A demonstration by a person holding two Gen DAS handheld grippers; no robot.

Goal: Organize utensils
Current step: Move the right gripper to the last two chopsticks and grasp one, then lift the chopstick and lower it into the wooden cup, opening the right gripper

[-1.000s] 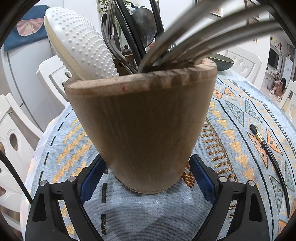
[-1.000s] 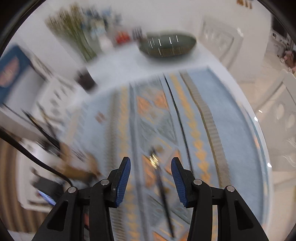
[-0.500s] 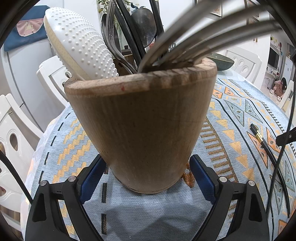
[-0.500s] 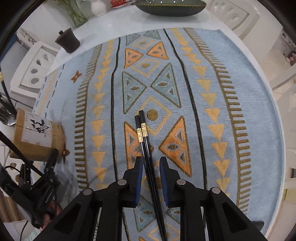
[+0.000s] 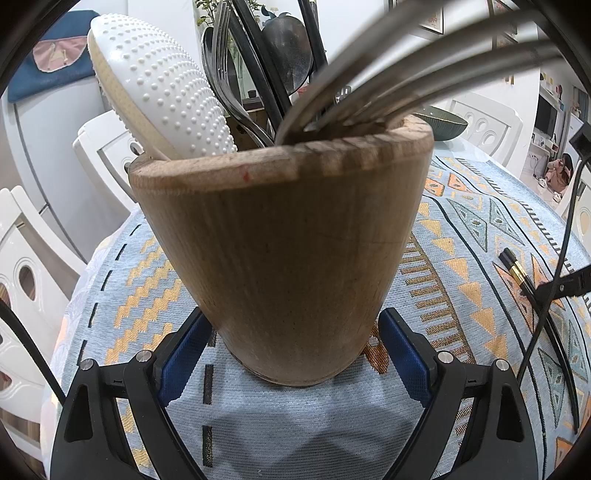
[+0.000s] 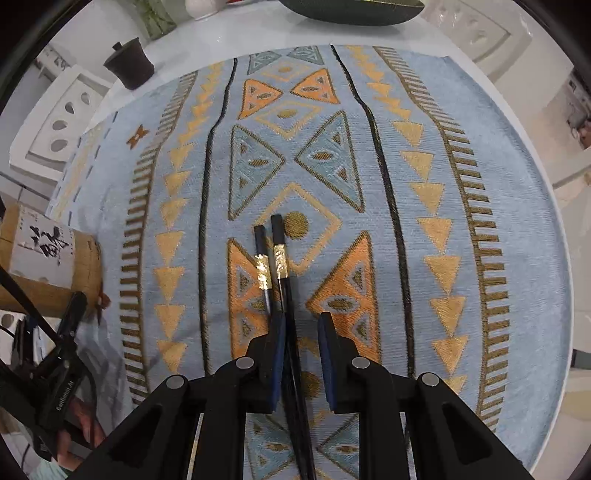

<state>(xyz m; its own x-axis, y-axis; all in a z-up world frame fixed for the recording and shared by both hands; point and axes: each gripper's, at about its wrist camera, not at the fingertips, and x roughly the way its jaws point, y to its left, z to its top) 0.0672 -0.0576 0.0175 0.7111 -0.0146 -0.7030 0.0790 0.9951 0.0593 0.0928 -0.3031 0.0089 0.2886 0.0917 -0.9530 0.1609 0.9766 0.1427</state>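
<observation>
Round table under woven light-blue cloth (image 6: 461, 110) with orange triangles, dark stripes; white chairs around.

Left gripper (image 5: 295, 354) clamps base of tapered wooden utensil holder (image 5: 284, 251), upright on cloth, holding dotted white paddle (image 5: 159, 92), forks, spoon.

Right view only: right gripper (image 6: 301, 354) pointing down, blue pads astride 2 black gold-banded chopsticks (image 6: 275, 258) lying on cloth; left pad touches, right pad apart. Dark bowl (image 6: 354, 11) at far edge.

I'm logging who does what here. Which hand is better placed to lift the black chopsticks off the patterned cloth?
Right. The right gripper already straddles the black chopsticks on the patterned cloth, its jaws narrow around them. The left gripper is busy at the base of the wooden utensil holder, well aside.
</observation>
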